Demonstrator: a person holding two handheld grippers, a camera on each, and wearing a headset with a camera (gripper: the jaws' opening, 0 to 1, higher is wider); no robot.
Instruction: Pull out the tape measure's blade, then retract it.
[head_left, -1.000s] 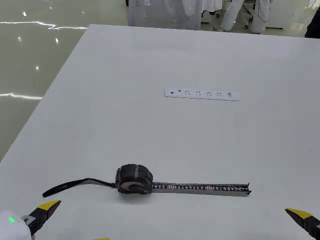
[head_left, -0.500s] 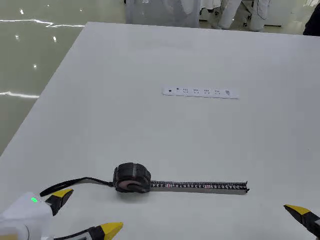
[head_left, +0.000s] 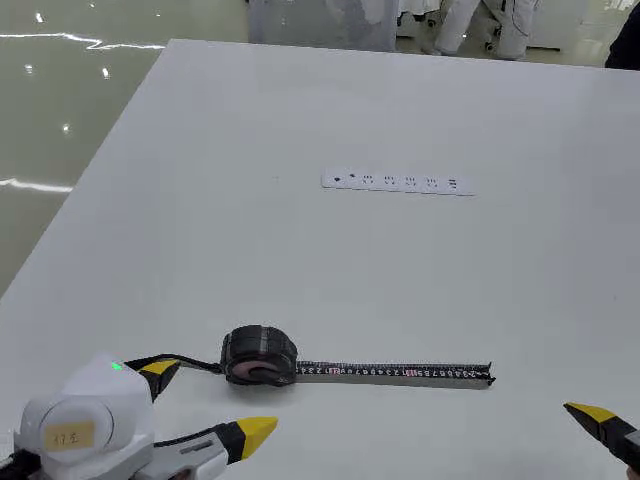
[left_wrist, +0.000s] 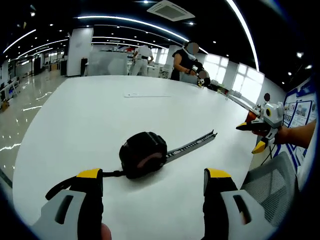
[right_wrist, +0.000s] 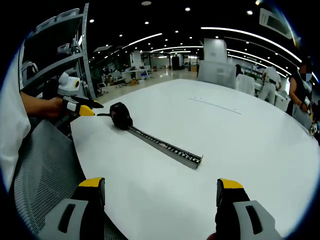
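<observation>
The left hand-held gripper (head_left: 208, 400) and right hand-held gripper (right_wrist: 161, 183) both hover with jaws spread wide.

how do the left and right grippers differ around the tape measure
The left gripper is close beside the tape measure case; the right gripper is well off from the blade tip. The left gripper's jaws frame the case, the right gripper's the blade tip. Both are open and empty.
</observation>
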